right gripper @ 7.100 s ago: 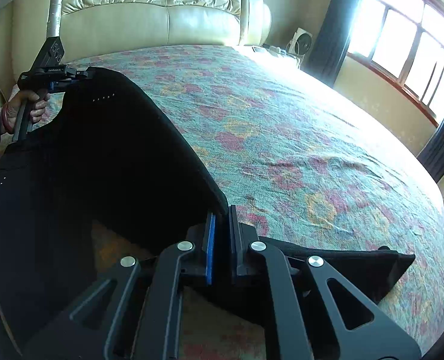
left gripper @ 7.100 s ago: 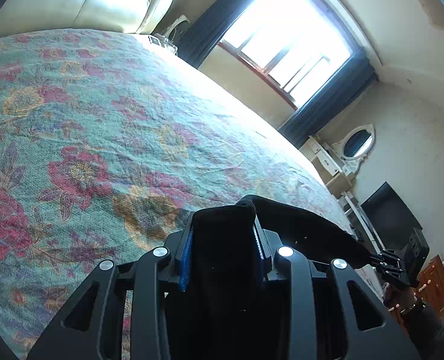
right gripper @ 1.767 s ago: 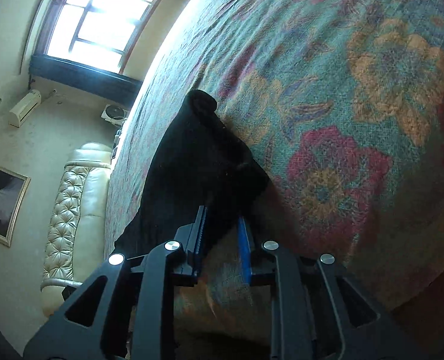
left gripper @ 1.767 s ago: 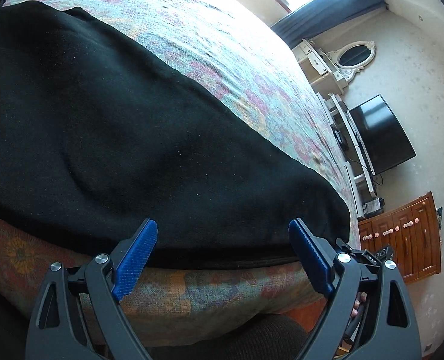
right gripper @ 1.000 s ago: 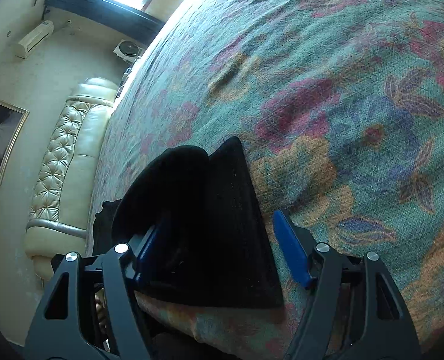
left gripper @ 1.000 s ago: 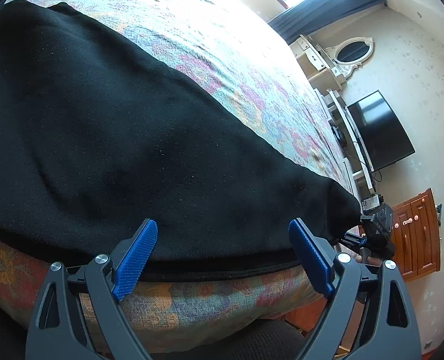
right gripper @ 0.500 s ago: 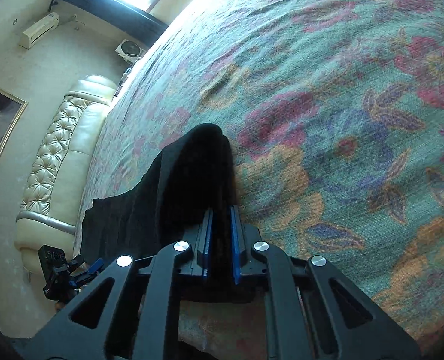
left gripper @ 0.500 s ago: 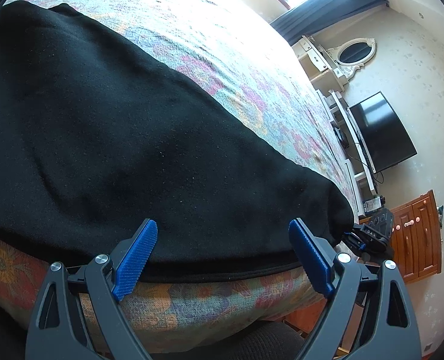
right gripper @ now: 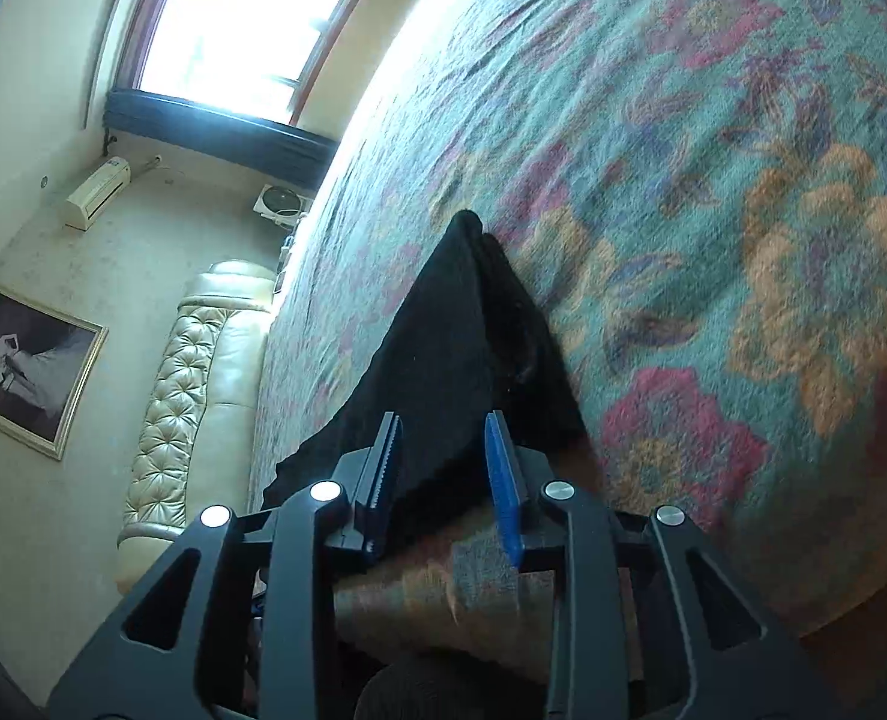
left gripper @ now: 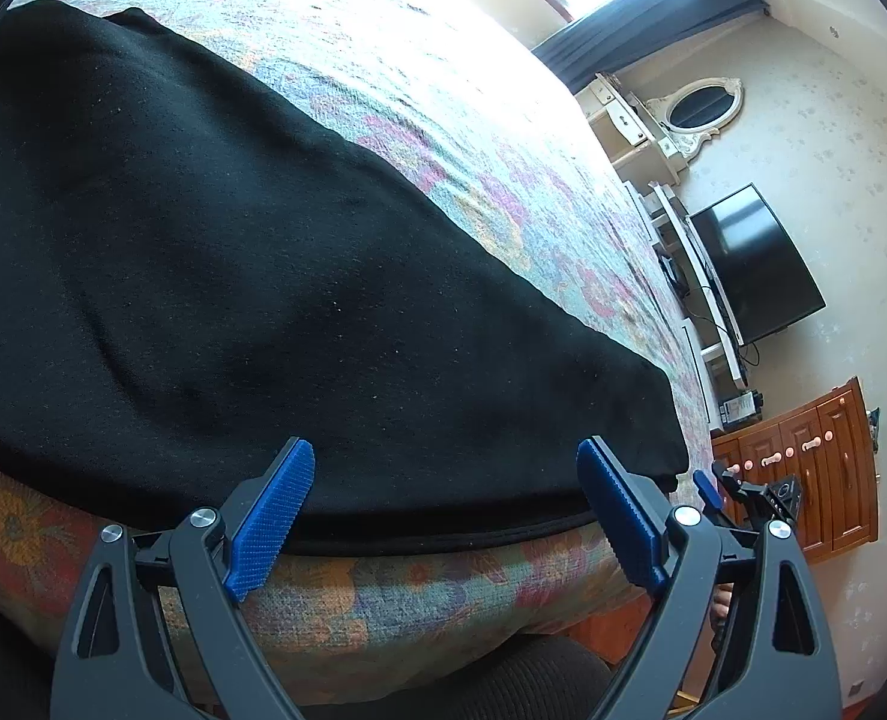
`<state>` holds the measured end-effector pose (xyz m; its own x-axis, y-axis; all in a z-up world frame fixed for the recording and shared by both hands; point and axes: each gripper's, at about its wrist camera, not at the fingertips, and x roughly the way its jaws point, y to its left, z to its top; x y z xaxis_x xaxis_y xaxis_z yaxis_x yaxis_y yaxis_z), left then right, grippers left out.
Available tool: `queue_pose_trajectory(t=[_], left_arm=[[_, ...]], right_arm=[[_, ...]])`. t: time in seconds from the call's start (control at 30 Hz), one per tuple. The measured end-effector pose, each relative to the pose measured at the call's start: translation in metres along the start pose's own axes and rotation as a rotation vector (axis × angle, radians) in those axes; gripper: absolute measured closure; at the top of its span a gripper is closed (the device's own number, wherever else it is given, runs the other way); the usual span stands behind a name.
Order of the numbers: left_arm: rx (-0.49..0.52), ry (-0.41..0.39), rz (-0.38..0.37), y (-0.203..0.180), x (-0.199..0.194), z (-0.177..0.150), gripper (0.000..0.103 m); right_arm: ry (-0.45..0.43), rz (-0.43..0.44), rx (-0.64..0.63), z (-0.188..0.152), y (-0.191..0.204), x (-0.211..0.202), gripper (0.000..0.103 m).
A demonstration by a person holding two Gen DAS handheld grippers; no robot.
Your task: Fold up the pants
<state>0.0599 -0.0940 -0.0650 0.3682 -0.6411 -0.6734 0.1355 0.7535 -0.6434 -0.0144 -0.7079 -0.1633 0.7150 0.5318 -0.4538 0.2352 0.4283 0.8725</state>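
The black pants lie spread along the near edge of the floral bedspread. My left gripper is wide open at the pants' near edge, holding nothing. In the right wrist view the pants run away as a narrow black strip with a raised end. My right gripper has its jaws partly apart around the near end of the fabric, not clamping it. The right gripper also shows in the left wrist view past the pants' far corner.
The bed's edge drops off just below both grippers. A TV, white dresser with oval mirror and wooden cabinet stand by the far wall. A cream tufted headboard and window show in the right wrist view.
My right gripper was shut on the pants' end half a second ago and has now opened, letting the fabric rest on the bed. The left gripper stays open and still.
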Motion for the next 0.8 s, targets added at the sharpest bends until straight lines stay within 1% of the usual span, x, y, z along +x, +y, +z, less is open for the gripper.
queue_pose_trajectory(t=[0.03,0.07,0.1,0.13,0.2,0.23,0.3,0.37,0.4,0.43,0.47,0.57,0.63,0.67,0.73,0.8], left_arm=[[-0.001,-0.005,0.0,0.0,0.0,-0.001,0.015],[-0.002,-0.012,0.003,-0.002,-0.001,-0.003,0.015],[-0.007,-0.017,-0.002,-0.003,-0.003,-0.005,0.015],[-0.018,-0.02,-0.024,-0.004,-0.004,-0.007,0.015],[-0.055,-0.009,-0.09,-0.008,-0.004,-0.014,0.015],[-0.086,0.006,-0.138,-0.009,-0.003,-0.018,0.015],[-0.166,0.043,-0.223,-0.009,0.005,-0.024,0.015],[-0.244,0.084,-0.281,-0.009,0.019,-0.028,0.015],[-0.269,0.099,-0.291,-0.009,0.026,-0.03,0.015],[-0.286,0.103,-0.284,-0.01,0.032,-0.031,0.015],[-0.298,0.09,-0.279,-0.01,0.034,-0.03,0.015],[-0.293,0.01,-0.277,-0.013,0.031,-0.027,0.015],[-0.301,-0.025,-0.287,-0.014,0.026,-0.025,0.015],[-0.301,-0.033,-0.289,-0.016,0.025,-0.022,0.015],[-0.293,-0.029,-0.27,-0.016,0.029,-0.02,0.015],[-0.317,-0.025,-0.255,-0.013,0.035,-0.021,0.015]], right_arm=[[0.002,-0.003,0.004,-0.002,0.0,0.006,0.067],[-0.002,-0.035,0.009,-0.004,-0.001,0.012,0.06],[-0.012,-0.047,0.027,-0.006,0.005,0.022,0.059],[-0.019,-0.041,0.058,-0.009,0.003,0.025,0.058],[-0.036,-0.04,0.081,-0.012,0.001,0.026,0.058],[-0.039,-0.048,0.078,-0.012,0.001,0.026,0.058],[-0.042,-0.045,0.086,-0.014,-0.001,0.025,0.057],[-0.045,-0.03,0.11,-0.016,-0.005,0.025,0.057],[-0.048,-0.02,0.119,-0.016,-0.007,0.024,0.057],[-0.05,-0.011,0.125,-0.017,-0.011,0.022,0.057],[-0.053,-0.006,0.127,-0.018,-0.013,0.022,0.057],[-0.059,0.0,0.124,-0.02,-0.023,0.018,0.057],[-0.065,0.006,0.13,-0.022,-0.027,0.016,0.057],[-0.072,0.009,0.134,-0.023,-0.03,0.016,0.057],[-0.086,0.013,0.142,-0.027,-0.031,0.013,0.057],[-0.101,0.018,0.158,-0.031,-0.032,0.011,0.057]])
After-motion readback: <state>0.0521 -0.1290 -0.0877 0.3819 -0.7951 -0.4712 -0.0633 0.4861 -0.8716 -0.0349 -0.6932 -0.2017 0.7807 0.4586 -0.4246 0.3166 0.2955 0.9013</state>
